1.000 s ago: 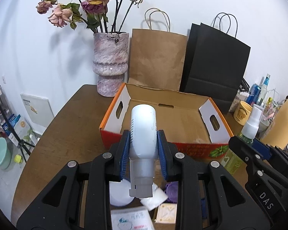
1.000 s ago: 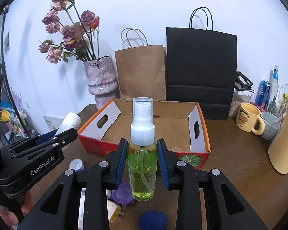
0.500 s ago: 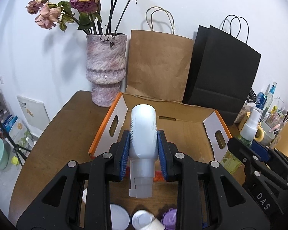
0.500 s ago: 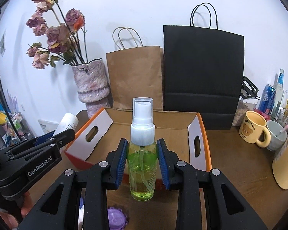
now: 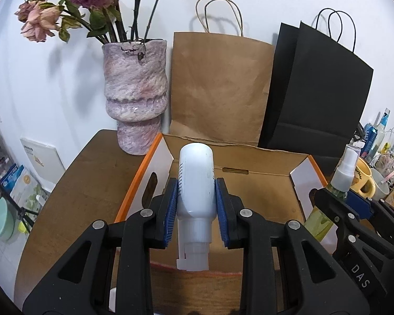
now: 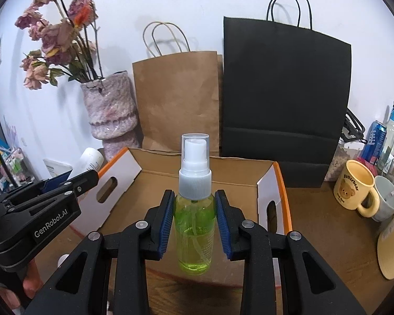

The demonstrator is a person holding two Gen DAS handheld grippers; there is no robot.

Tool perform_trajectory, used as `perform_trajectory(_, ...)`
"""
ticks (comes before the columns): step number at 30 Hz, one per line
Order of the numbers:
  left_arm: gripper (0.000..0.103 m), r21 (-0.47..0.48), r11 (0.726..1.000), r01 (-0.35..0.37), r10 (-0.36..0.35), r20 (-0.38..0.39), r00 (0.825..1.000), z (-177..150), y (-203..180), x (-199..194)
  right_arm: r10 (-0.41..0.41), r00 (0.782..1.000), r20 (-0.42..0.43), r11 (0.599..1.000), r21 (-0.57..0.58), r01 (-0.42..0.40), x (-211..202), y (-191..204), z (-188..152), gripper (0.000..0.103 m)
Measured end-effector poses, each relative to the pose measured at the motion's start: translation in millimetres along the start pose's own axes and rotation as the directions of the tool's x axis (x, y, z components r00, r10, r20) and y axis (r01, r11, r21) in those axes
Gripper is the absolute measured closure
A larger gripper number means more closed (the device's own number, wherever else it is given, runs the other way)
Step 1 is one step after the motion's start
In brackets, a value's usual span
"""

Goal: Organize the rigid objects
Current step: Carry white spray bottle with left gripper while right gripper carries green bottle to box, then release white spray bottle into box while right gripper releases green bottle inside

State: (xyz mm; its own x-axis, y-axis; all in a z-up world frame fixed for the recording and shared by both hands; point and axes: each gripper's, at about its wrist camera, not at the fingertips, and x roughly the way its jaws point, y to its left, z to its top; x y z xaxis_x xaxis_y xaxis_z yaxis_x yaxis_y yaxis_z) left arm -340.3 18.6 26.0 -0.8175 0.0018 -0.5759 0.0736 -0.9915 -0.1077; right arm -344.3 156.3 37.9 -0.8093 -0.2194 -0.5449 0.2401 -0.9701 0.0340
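My left gripper [image 5: 196, 195] is shut on a white bottle [image 5: 196, 183], held cap toward the camera with its base pointing forward. It hangs over the near left part of an open cardboard box [image 5: 260, 183] with orange edges. My right gripper [image 6: 194, 207] is shut on an upright green spray bottle [image 6: 195, 223] with a white pump and clear cap, over the near edge of the same cardboard box [image 6: 197, 173]. In the left wrist view the spray bottle [image 5: 340, 181] shows at the right. The left gripper [image 6: 73, 181] and white bottle [image 6: 90, 160] appear at left in the right wrist view.
Behind the box stand a pink stone vase [image 5: 135, 99] with dried roses, a brown paper bag [image 5: 218, 86] and a black paper bag [image 5: 320, 92]. A yellow mug [image 6: 354, 189], a grey cup [image 6: 388, 199], a can and bottles crowd the table's right side.
Both grippers have moved forward with their bottles, from over the small items on the table to over the box's near edge. The box, vase and bags look larger.
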Motion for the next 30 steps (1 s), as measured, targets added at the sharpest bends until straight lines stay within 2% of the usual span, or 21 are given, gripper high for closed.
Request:
perform_trajectory(16, 0.078, 0.007, 1.0, -0.027, 0.027, -0.052, 0.998, 6, 4, 34, -0.01, 0.997, -0.075, 1.0, -0.016, 0.009, 36, -7, -3, 0.068)
perform_trajectory(18, 0.067, 0.014, 0.999, -0.03, 0.03, -0.052, 0.998, 6, 4, 34, -0.003, 0.995, -0.095, 1.0, -0.009, 0.003, 40, -9, -4, 0.067)
perform_trajectory(19, 0.047, 0.014, 0.999, -0.037, 0.037, -0.047, 0.998, 6, 5, 33, -0.008, 0.994, -0.107, 1.0, -0.003, 0.008, 42, -12, -5, 0.067)
perform_trajectory(20, 0.034, 0.015, 0.999, -0.045, 0.046, -0.038, 0.998, 6, 5, 33, -0.016, 0.993, -0.116, 1.0, 0.001, 0.016, 44, -13, -5, 0.067)
perform_trajectory(21, 0.031, 0.018, 0.998, -0.053, 0.054, -0.025, 0.998, 6, 5, 31, -0.023, 0.992, -0.121, 1.0, 0.002, 0.023, 46, -15, -6, 0.067)
perform_trajectory(22, 0.024, 0.018, 0.998, -0.056, 0.056, -0.02, 0.998, 7, 6, 30, -0.03, 0.991, -0.132, 0.999, 0.006, 0.031, 48, -18, -6, 0.067)
perform_trajectory(23, 0.009, 0.013, 0.998, -0.056, 0.056, -0.019, 0.998, 7, 7, 29, -0.034, 0.989, -0.144, 0.999, 0.016, 0.037, 50, -21, -6, 0.067)
perform_trajectory(24, 0.003, 0.003, 0.998, -0.058, 0.058, -0.014, 0.998, 8, 8, 28, -0.032, 0.988, -0.153, 0.999, 0.025, 0.036, 51, -24, -7, 0.066)
perform_trajectory(26, 0.0, -0.006, 0.998, -0.066, 0.066, -0.001, 0.998, 9, 10, 26, -0.033, 0.985, -0.171, 0.998, 0.042, 0.041, 53, -29, -7, 0.06)
perform_trajectory(27, 0.0, -0.005, 0.998, -0.069, 0.069, 0.0, 0.998, 9, 10, 26, -0.036, 0.984, -0.172, 0.998, 0.045, 0.044, 53, -31, -8, 0.054)
perform_trajectory(28, 0.0, -0.006, 0.997, -0.071, 0.071, 0.001, 0.997, 10, 10, 25, -0.036, 0.985, -0.169, 0.998, 0.049, 0.045, 52, -32, -8, 0.041)
perform_trajectory(30, 0.0, -0.006, 0.997, -0.072, 0.072, -0.003, 0.997, 9, 11, 26, -0.031, 0.988, -0.153, 0.998, 0.051, 0.039, 49, -32, -7, 0.027)
